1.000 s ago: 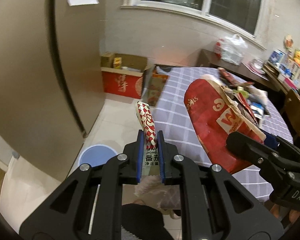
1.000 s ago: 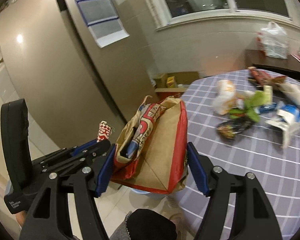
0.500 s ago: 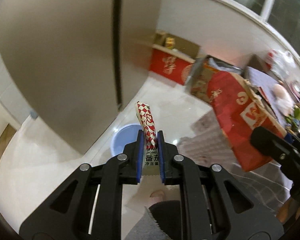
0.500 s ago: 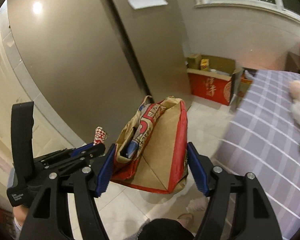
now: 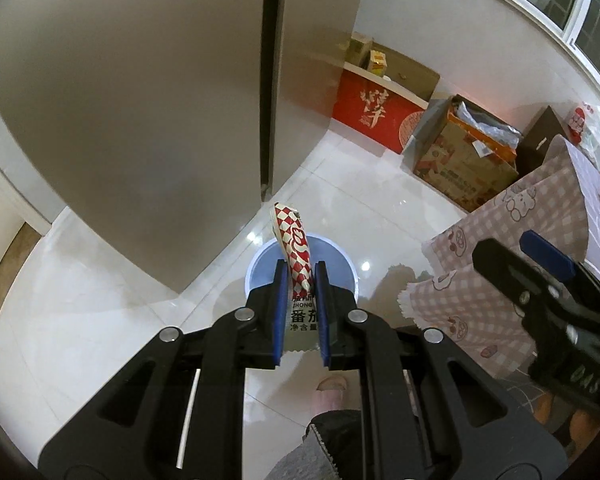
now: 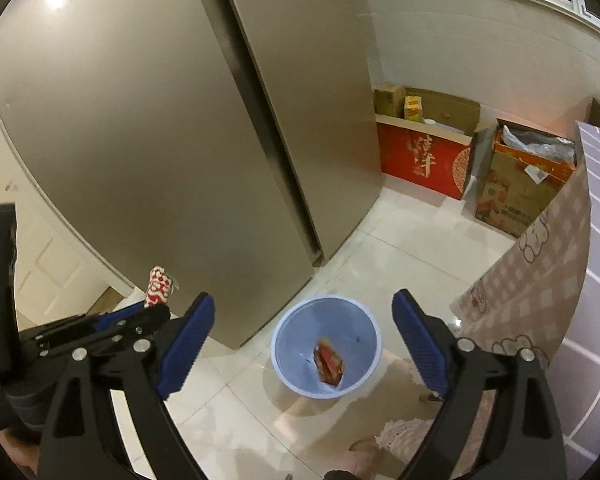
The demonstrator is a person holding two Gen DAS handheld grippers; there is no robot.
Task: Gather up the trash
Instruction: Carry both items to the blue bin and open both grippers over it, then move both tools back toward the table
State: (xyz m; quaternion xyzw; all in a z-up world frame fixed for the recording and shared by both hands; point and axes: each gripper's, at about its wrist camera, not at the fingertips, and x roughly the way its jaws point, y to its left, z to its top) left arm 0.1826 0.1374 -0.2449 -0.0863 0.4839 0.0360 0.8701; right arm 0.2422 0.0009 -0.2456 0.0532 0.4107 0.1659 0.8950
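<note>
A light blue bin (image 6: 290,332) stands on the white floor tiles by the fridge. A crumpled red paper bag (image 6: 330,366) lies at its bottom. My right gripper (image 6: 302,298) hangs above the bin with its jaws opening and nothing between the blue pads. My left gripper (image 5: 300,276) is shut on a red-and-white checkered sachet (image 5: 294,240), which stands up over the bin's rim (image 5: 342,268). In the right wrist view the left gripper (image 6: 140,314) is at the lower left with the sachet (image 6: 158,284) sticking out of it. The right gripper's finger (image 5: 544,256) shows at the right of the left wrist view.
A tall beige fridge (image 6: 180,120) rises right behind the bin. A red box (image 6: 424,164) and a cardboard box (image 6: 520,192) stand against the far wall. A table's pink checked cloth (image 5: 512,256) hangs at the right. A slippered foot (image 5: 332,390) is near the bin.
Both grippers swung from the table down over the bin. The right gripper opened and let go of the red paper bag, which now lies in the bin. The left still grips the sachet.
</note>
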